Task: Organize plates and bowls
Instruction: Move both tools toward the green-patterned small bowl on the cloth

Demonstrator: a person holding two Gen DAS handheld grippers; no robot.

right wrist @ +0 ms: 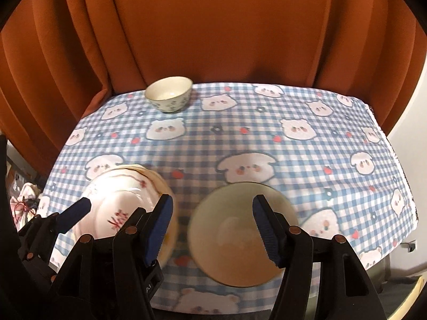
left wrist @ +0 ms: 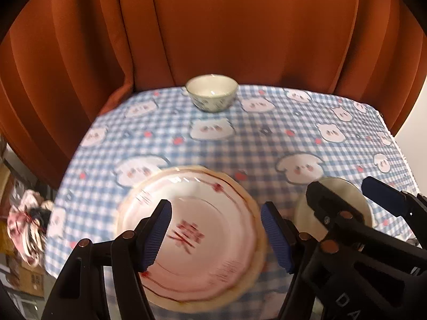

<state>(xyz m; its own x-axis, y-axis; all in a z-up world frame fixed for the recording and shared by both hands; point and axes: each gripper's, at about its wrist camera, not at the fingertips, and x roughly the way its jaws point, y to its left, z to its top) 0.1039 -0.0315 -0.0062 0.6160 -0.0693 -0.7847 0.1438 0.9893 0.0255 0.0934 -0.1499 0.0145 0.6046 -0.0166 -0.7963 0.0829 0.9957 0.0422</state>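
A white plate with red markings lies on a cream plate at the table's near left; it also shows in the right wrist view. My left gripper is open above it, empty. A plain cream bowl sits near the front; part of it shows in the left wrist view. My right gripper is open over this bowl, empty; it also shows in the left wrist view. A small patterned bowl stands at the far edge, also in the right wrist view.
The table wears a blue checked cloth with bear prints. An orange curtain hangs close behind it. Cluttered items lie on the floor at the left.
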